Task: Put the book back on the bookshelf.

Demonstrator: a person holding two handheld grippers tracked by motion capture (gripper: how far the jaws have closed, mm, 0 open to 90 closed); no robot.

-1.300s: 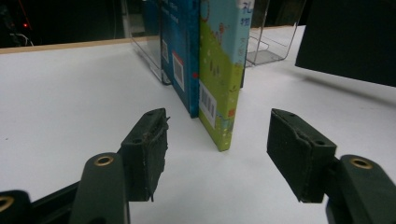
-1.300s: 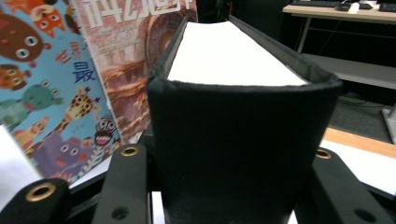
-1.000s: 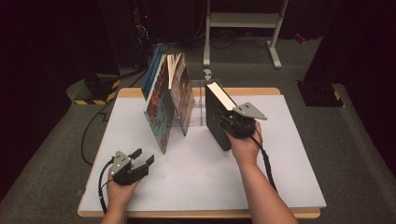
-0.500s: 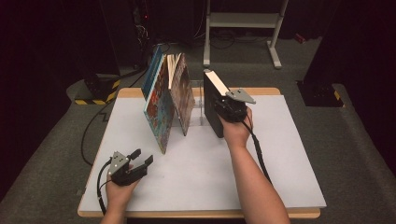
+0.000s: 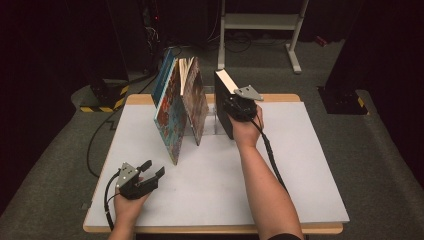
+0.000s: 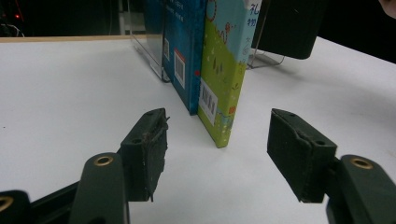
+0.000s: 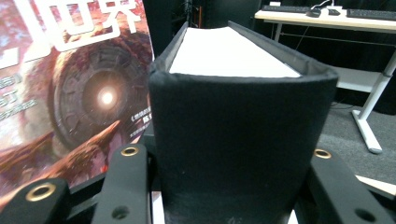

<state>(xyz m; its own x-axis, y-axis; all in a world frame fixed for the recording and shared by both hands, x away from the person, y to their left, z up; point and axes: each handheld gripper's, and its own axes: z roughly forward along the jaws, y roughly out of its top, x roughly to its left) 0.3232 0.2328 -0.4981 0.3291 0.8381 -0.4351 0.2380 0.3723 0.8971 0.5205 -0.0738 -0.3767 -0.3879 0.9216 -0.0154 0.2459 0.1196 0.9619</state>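
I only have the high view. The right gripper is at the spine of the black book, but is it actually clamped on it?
Observer: Yes. In the right gripper view the right gripper has a jaw on each side of the black book, spine toward the camera.
Operator: And the left gripper, anything between its jaws?
Observer: No. The left gripper is open over bare table, pointing at the green-covered book.
Operator: What stands next to that one?
Observer: A blue book, right beside it.
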